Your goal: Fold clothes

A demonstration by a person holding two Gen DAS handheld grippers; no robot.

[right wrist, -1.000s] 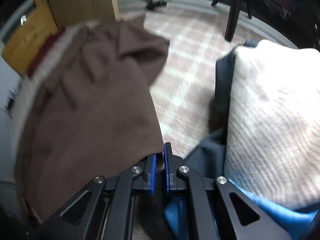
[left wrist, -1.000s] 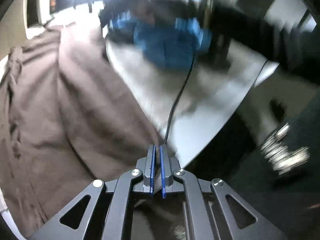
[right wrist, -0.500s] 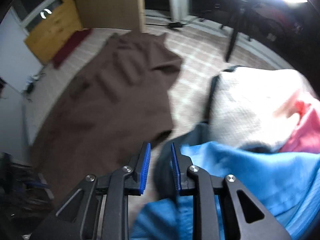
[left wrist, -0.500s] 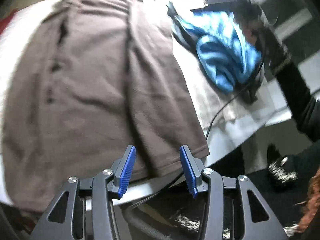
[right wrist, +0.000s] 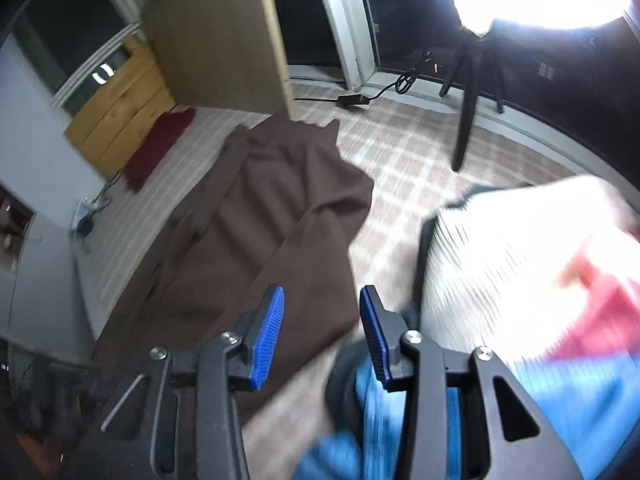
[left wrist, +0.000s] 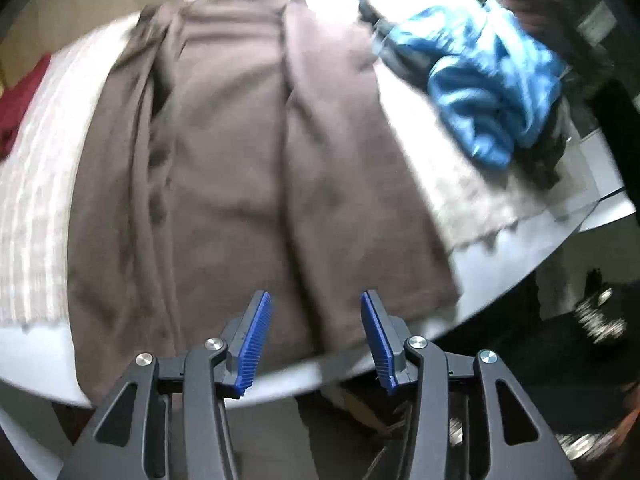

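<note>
A brown buttoned garment (left wrist: 240, 168) lies spread lengthwise on the checked cloth of the table (left wrist: 472, 184), its sides folded in. My left gripper (left wrist: 314, 320) hangs open above the garment's near hem, holding nothing. In the right wrist view the same brown garment (right wrist: 272, 220) stretches away to the left. My right gripper (right wrist: 322, 320) is open and empty above the garment's near right corner.
A pile of clothes sits to the right: blue fabric (left wrist: 488, 92), a cream knit (right wrist: 520, 248) and something pink (right wrist: 600, 320). A dark red cloth (right wrist: 160, 148) lies at the far left. A black tripod leg (right wrist: 466, 120) stands beyond the table (right wrist: 420, 168). The table edge (left wrist: 520, 272) drops off near me.
Both grippers have gone from shut on the brown garment's edge to open, letting it go. Both have pulled back and up, and the garment now lies flat.
</note>
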